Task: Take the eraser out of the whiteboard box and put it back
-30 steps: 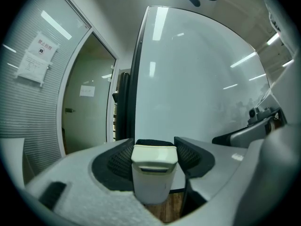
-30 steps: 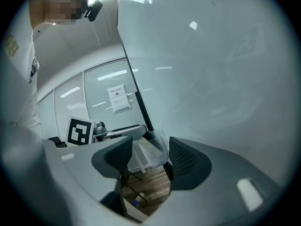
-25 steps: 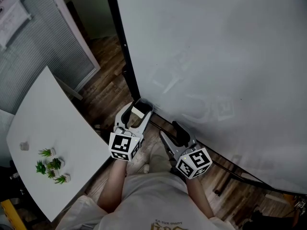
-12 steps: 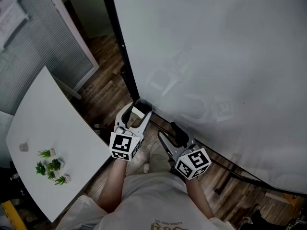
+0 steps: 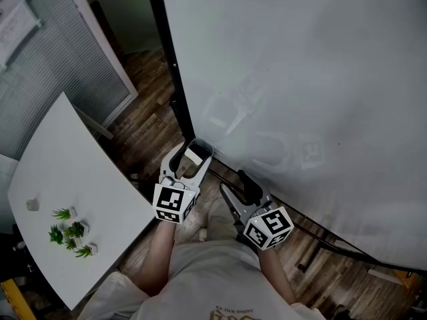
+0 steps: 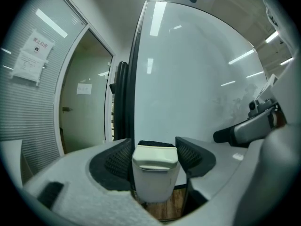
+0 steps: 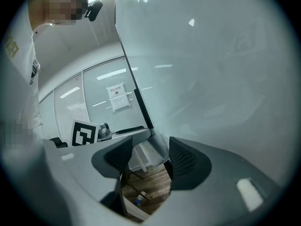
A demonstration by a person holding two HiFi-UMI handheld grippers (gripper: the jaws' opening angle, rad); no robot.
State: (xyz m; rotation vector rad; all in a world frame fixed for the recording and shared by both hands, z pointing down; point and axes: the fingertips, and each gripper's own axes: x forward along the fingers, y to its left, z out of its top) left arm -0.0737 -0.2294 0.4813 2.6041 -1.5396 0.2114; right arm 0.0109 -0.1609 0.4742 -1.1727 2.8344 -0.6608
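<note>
Right now my left gripper (image 5: 191, 155) sits at the lower left corner of the whiteboard (image 5: 300, 79), beside its dark frame. Its fingers (image 6: 118, 160) are clamped on the eraser (image 6: 155, 171), a cream block held upright between the pads. The dark strip on its far side, facing the whiteboard, is probably the felt, though the view there is dim. My right gripper (image 7: 146, 158) hovers near the whiteboard's bottom edge, just beside the left one. Its fingers (image 7: 184, 160) are spread apart, with only wooden floor (image 7: 149, 188) showing between them. Left of the whiteboard, a white table (image 5: 60, 172) carries a few small green plants (image 5: 70, 232).
</note>
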